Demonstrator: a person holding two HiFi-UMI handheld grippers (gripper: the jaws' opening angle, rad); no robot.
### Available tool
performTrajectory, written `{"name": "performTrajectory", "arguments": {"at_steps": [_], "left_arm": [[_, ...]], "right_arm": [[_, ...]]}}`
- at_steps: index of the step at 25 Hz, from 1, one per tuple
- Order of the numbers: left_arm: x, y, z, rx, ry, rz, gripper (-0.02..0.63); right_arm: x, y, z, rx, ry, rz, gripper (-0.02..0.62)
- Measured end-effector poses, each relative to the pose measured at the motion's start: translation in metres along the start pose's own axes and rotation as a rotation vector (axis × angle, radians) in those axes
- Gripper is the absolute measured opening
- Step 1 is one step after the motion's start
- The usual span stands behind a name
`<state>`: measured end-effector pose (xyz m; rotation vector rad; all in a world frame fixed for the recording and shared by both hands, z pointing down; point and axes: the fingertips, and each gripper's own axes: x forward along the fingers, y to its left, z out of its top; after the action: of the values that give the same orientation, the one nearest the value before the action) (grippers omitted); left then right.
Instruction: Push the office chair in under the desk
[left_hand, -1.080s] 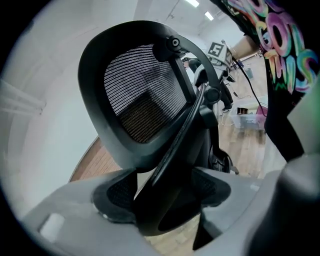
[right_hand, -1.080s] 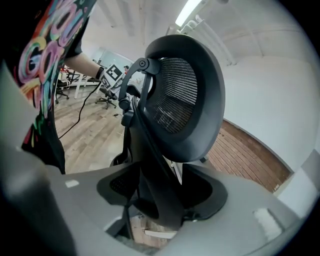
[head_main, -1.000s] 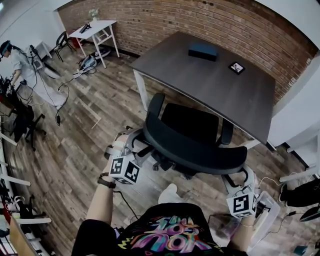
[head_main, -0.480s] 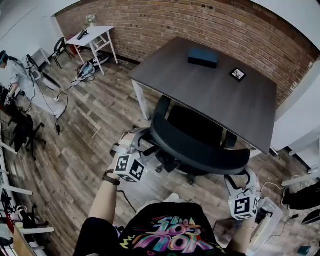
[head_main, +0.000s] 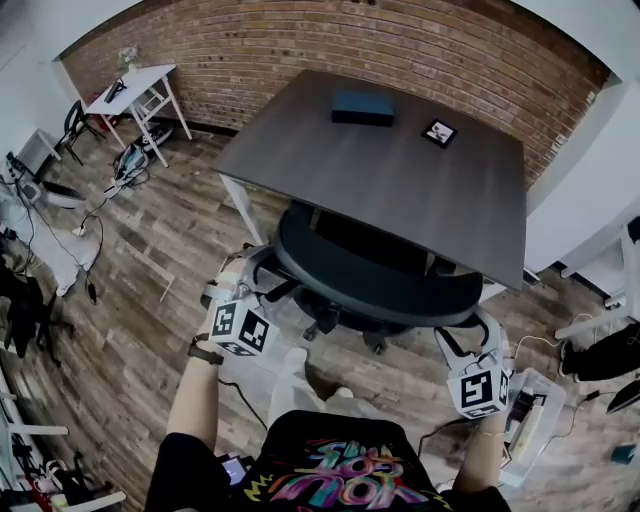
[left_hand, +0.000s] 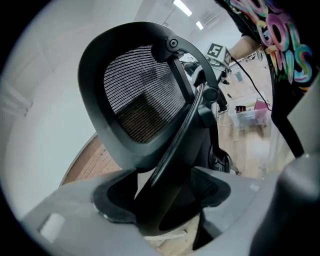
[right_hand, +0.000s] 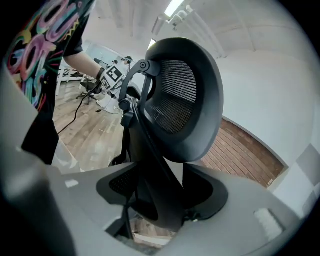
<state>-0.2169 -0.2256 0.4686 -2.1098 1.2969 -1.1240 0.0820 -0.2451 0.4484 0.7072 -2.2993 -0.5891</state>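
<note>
A black office chair with a mesh backrest stands at the near edge of the dark desk; its seat is tucked out of sight under the top. My left gripper clamps the backrest's left rim and my right gripper clamps its right rim. In the left gripper view the backrest rises ahead, and its black edge fills the gap in my left gripper. The right gripper view shows the same backrest, its rim pinched in my right gripper.
A dark blue box and a small marker tile lie on the desk. Behind it runs a brick wall. A white side table and cables sit far left. A clear plastic box is on the floor at right.
The chair has rolled forward toward the desk; its seat and armrests, seen before, are now under the desktop. Both grippers travelled forward with the backrest, still holding it.
</note>
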Motion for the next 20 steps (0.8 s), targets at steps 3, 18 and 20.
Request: {"name": "performTrajectory", "arguments": {"at_steps": [3,18,20], "left_arm": [[0.02,0.015,-0.006,0.009,-0.02,-0.012,0.332],[0.117,0.082,-0.018,0.071,-0.116,-0.107,0.325],[0.127,0.089,-0.019,0.077,-0.126,-0.116,0.324]], "right_arm": [[0.015,-0.009,0.001,0.012,0.02,-0.021,0.281],[0.079,-0.059,0.0,0.084,0.09,-0.107,0.281],[0.087,-0.065,-0.001,0.09,0.093,-0.117,0.282]]}}
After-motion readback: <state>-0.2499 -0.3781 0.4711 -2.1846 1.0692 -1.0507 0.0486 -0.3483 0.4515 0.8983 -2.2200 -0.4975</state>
